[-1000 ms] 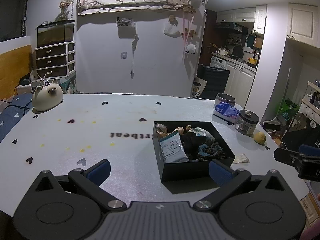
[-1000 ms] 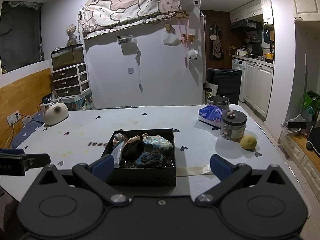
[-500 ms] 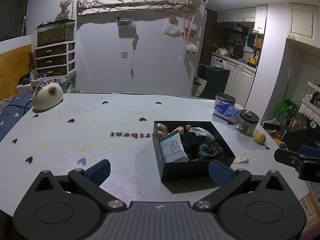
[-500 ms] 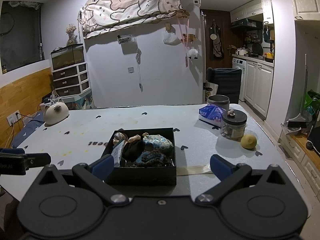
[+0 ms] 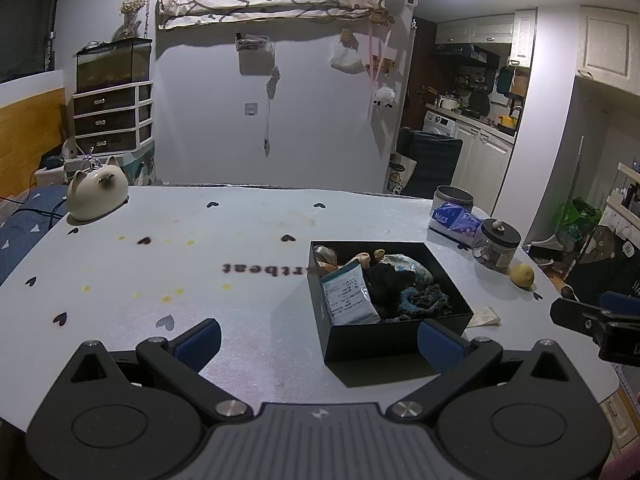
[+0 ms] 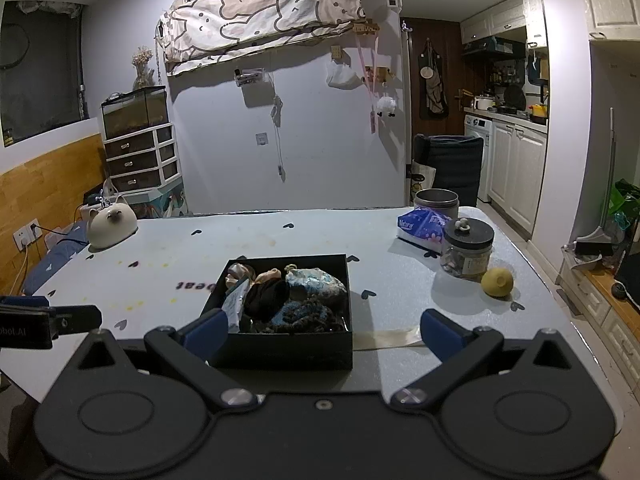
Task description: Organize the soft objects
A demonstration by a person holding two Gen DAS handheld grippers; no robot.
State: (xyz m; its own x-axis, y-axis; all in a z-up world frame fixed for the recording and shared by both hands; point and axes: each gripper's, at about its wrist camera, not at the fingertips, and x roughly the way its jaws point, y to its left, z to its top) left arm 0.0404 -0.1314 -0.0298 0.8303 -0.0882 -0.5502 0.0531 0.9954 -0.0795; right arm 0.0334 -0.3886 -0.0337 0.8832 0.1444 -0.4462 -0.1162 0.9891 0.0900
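Note:
A black open box [image 5: 394,338] [image 6: 280,350] stands on the white table. It holds several soft things: a white-teal packet [image 5: 349,299], a black cloth [image 5: 386,280], a blue knitted piece [image 5: 424,300] and a patterned pouch [image 6: 318,282]. My left gripper [image 5: 320,340] is open and empty, low over the table's near edge, left of the box. My right gripper [image 6: 326,330] is open and empty, just in front of the box. Each gripper shows at the edge of the other's view.
A cat-shaped ceramic [image 5: 97,196] sits at the far left of the table. A tissue pack [image 6: 420,227], a tin [image 6: 436,202], a lidded glass jar [image 6: 467,247] and a lemon [image 6: 497,282] stand right of the box. A paper strip [image 6: 392,338] lies by the box.

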